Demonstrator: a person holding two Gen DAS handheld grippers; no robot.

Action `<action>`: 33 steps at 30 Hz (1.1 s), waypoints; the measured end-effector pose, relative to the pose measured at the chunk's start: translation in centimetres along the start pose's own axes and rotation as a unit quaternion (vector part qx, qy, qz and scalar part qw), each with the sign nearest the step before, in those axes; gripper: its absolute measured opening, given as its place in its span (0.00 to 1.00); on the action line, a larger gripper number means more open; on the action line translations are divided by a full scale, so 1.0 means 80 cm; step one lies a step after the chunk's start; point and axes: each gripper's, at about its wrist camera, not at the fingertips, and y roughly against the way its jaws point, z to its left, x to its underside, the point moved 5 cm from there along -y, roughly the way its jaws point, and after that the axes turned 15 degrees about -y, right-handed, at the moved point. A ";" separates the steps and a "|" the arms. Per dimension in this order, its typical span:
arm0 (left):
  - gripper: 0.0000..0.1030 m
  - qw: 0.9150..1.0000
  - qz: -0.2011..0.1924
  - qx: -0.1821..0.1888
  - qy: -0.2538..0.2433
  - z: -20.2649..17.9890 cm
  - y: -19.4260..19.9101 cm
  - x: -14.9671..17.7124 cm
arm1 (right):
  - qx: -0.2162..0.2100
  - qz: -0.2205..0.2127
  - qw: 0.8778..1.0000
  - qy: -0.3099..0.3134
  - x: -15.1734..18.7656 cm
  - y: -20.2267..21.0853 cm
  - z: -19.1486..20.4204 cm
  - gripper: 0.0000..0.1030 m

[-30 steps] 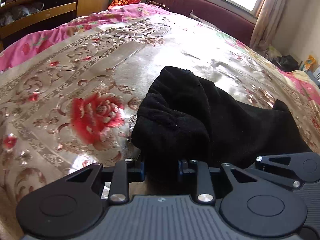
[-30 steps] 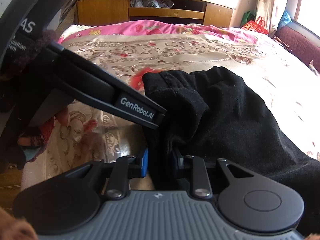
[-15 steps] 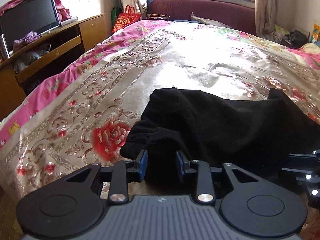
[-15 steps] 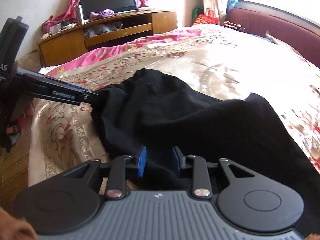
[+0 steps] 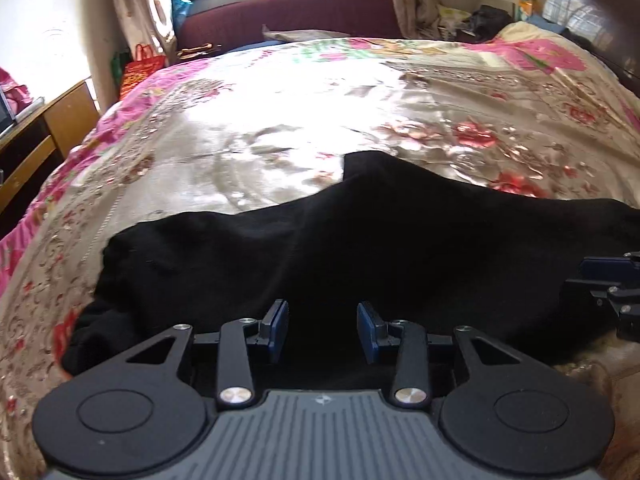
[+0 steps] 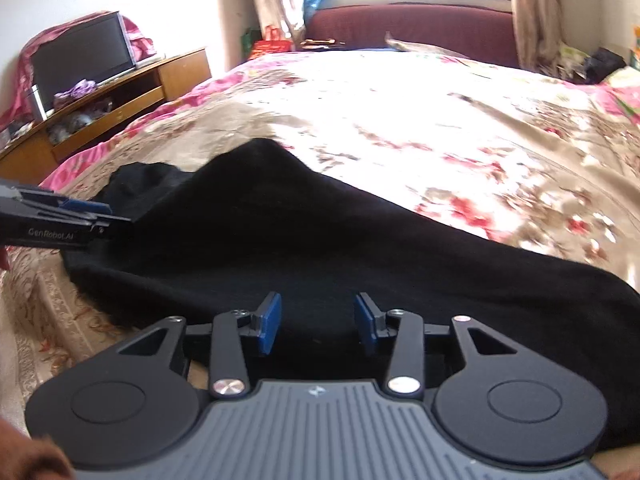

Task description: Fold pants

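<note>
The black pants (image 5: 360, 240) lie spread across the near part of the bed (image 5: 320, 112), on its shiny floral cover, running from a bunched end at the left of the left wrist view to the right edge of that view, with 1 peak of cloth standing up toward the middle of the bed. In the right wrist view the same cloth slopes from a raised hump near the left down to the lower right. The left gripper (image 5: 322, 330) sits at the near edge of the pants with its 2 blue pads well apart; cloth lies between and under them, but neither pad presses on it. The right gripper (image 6: 316, 326) stands the same way further along that edge, its pads apart over the cloth and not pinching. Both sets of jaws have just been opening, so this reads as the cloth being let go, not picked up. Each gripper shows at the side of the other's view, so the 2 are near one another along the same edge. As a judgement, the task is partly done at most: the pants look doubled over and laid roughly lengthwise, but the outline is uneven, the left end is lumpy and the top layer is not smoothed. Probably left to do are flattening the bunched end, squaring the edges and at least 1 more fold to bring the length in.
</note>
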 end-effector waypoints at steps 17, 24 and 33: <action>0.51 0.987 0.030 0.040 -0.154 -0.152 -0.065 -0.048 | 0.148 -0.153 0.925 -0.316 -0.024 0.150 -0.350 0.41; 0.51 0.984 0.041 0.032 -0.172 -0.167 -0.068 -0.058 | 0.196 -0.083 0.950 -0.229 -0.053 0.109 -0.391 0.47; 0.51 0.979 0.038 0.031 -0.200 -0.182 -0.071 -0.067 | 0.155 -0.081 0.954 -0.243 -0.073 0.111 -0.394 0.04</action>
